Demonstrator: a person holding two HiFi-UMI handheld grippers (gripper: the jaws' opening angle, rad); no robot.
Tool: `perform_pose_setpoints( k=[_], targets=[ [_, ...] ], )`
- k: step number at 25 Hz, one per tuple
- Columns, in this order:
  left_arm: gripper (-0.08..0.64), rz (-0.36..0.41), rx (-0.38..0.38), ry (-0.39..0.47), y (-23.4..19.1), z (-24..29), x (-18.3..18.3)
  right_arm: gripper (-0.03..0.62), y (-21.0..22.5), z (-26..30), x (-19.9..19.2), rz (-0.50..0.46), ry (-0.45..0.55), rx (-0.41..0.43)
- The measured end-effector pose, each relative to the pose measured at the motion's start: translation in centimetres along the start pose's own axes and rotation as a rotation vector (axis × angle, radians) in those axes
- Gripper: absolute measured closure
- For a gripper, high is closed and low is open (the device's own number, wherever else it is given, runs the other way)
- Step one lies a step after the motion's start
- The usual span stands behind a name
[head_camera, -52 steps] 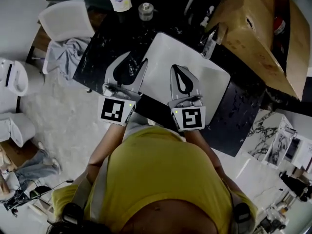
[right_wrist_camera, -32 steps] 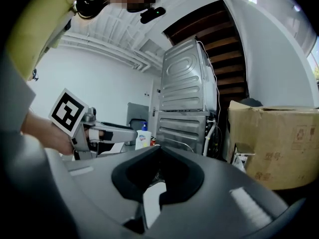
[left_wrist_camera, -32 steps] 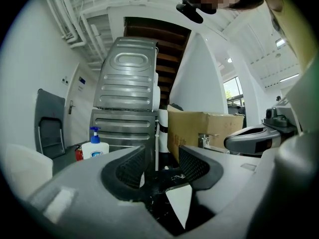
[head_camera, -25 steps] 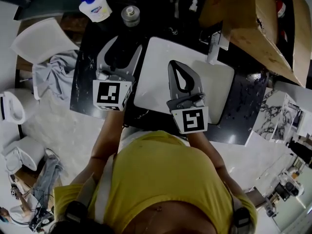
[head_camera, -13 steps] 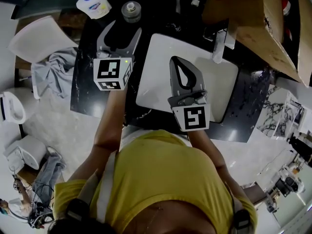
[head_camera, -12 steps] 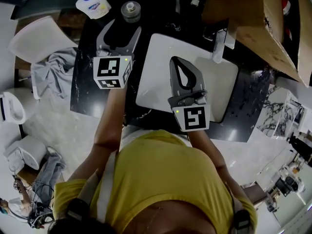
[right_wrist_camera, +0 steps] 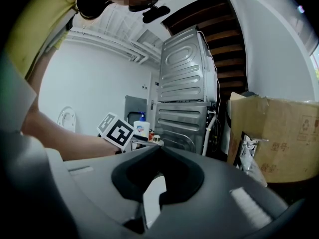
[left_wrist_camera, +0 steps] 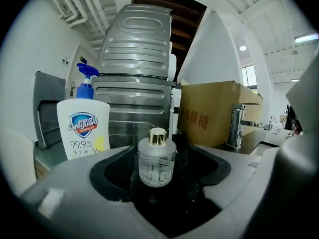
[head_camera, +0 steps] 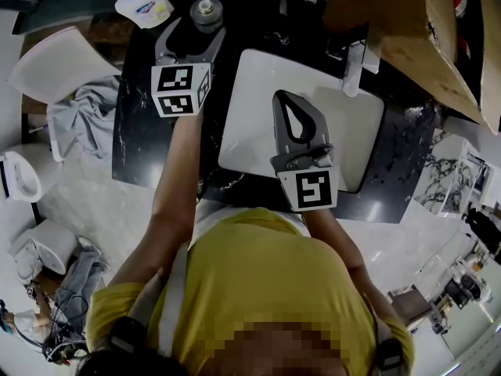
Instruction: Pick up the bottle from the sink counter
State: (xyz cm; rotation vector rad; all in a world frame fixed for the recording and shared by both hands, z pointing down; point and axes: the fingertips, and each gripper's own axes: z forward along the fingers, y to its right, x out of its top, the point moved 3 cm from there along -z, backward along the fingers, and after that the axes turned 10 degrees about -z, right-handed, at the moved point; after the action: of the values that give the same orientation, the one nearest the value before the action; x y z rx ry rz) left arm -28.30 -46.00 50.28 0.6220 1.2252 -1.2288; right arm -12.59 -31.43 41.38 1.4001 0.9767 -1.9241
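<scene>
Since a second ago the left claw [head_camera: 193, 37] has pushed forward along the dark bench [head_camera: 141, 131], and its jaws have just been opening. They now stand wide on either side of the bottle [left_wrist_camera: 156, 158] without touching it.

That small clear bottle, capped in metal, stands upright on the bench left of the white basin [head_camera: 250, 77], near a soap dispenser [left_wrist_camera: 83, 128]. The right claw [head_camera: 286, 96] hangs over the basin, jaws together and empty.

I judge the main risk to be knocking the bottle over. It is short and round-bodied (probably glass, so smooth), and a forward nudge before the jaws close could tip or skate it. In the head view it sits nearer the right-hand jaw, so an uneven squeeze might spin it out. The outer jaw could also clip the dispenser.
</scene>
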Motion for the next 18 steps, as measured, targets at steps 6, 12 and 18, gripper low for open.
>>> perform_pose_setpoints(
  k=[6,12,18],
  targets=[
    [0.207,0.013,0.008,-0.039,-0.6,1.7,-0.7,0.591,-0.2,0.4,-0.5,-0.004,-0.011,0.003],
    [0.207,0.024,0.013,-0.063,-1.0,3.0,-1.1,0.591,-0.3,1.3,-1.3,0.003,-0.032,0.009],
    [0.206,0.039,0.017,-0.097,-1.2,4.1,-1.2,0.591,-0.2,1.8,-1.7,0.001,-0.039,0.009]
  ],
)
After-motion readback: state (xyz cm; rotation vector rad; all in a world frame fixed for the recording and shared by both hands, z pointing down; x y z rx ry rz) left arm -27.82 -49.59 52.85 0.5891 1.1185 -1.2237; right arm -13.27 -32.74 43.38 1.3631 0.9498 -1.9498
